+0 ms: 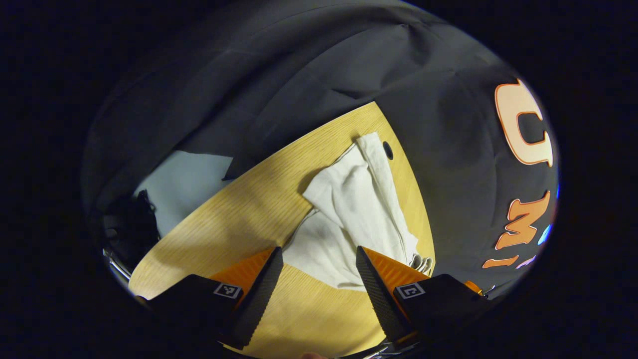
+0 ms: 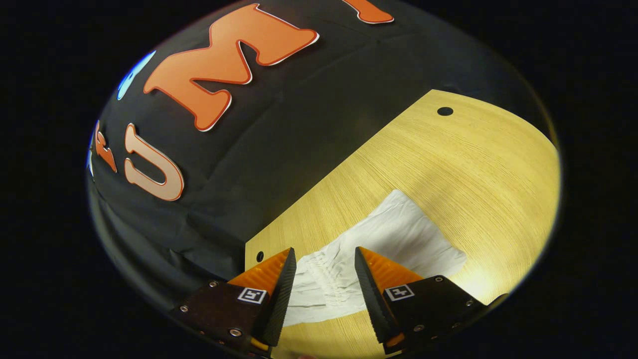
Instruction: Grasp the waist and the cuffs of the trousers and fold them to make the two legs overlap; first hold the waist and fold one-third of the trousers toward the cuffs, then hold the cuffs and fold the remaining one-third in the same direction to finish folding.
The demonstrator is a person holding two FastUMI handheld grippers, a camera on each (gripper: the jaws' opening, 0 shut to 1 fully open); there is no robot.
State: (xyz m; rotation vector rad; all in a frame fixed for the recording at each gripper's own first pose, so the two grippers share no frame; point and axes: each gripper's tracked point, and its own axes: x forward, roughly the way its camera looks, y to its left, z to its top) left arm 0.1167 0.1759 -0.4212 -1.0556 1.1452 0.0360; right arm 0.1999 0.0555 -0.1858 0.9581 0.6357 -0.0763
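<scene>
White trousers (image 1: 349,209) lie rumpled on the wooden table (image 1: 239,219), gathered waistband (image 2: 324,271) nearest the right gripper (image 2: 324,269) | left gripper (image 1: 319,264) spread wide, holding nothing | right gripper spread wide, hovering at the waistband | progress: cloth partly doubled over, not a neat fold; thirds folds appear undone.

Bare table (image 2: 488,164) around trousers (image 2: 398,234); wall cloth (image 2: 279,149) close behind.

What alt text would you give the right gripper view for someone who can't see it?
White trousers lie crumpled on a wooden table, their gathered waistband nearest the camera. The right gripper hangs open just above the waistband, holding nothing.
</scene>
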